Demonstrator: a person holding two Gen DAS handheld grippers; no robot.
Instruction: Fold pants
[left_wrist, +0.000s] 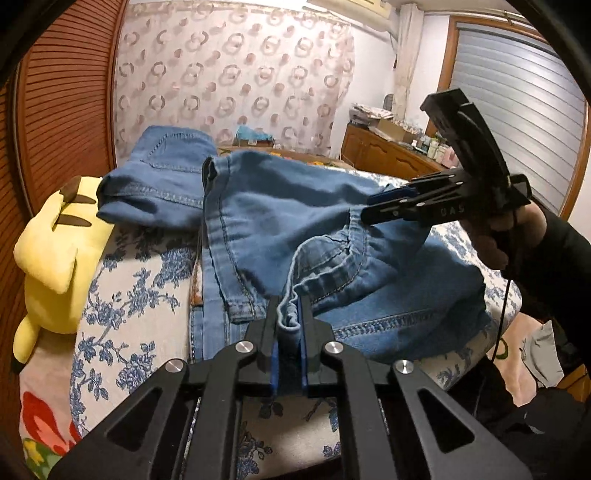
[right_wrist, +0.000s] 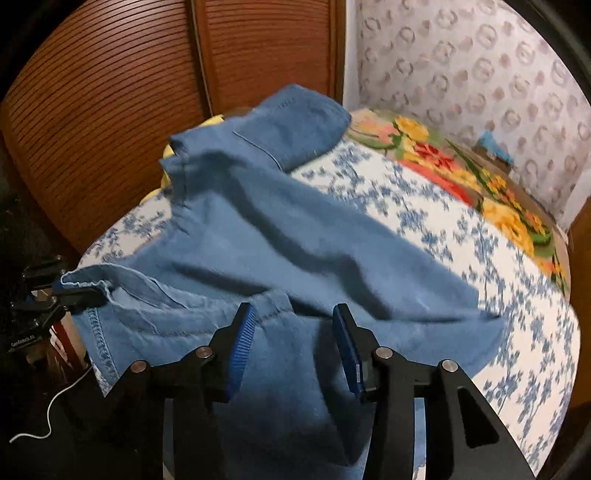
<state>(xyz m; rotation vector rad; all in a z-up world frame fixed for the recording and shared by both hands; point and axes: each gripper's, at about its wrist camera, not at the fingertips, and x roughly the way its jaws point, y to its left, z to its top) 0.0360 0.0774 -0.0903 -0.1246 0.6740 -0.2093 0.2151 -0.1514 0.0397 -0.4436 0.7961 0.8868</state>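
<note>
Blue denim pants (left_wrist: 295, 221) lie crumpled across the bed, one leg folded back toward the far left. My left gripper (left_wrist: 289, 314) is shut on a bunched hem edge at the near side. The same grip shows at the left edge of the right wrist view, where the left gripper (right_wrist: 74, 295) pinches the fabric edge. My right gripper (right_wrist: 293, 325) stands open just above the pants (right_wrist: 295, 240), its blue pads apart and nothing pressed between them. Seen from the left wrist, the right gripper (left_wrist: 370, 206) hovers over the pants, held by a hand in a dark sleeve.
A yellow plush toy (left_wrist: 55, 258) lies at the bed's left side, next to the slatted wooden door (left_wrist: 66, 110). The bed has a blue floral sheet (left_wrist: 129, 295) and a bright flowered blanket (right_wrist: 480, 177). A cluttered wooden cabinet (left_wrist: 388, 151) stands at the back right.
</note>
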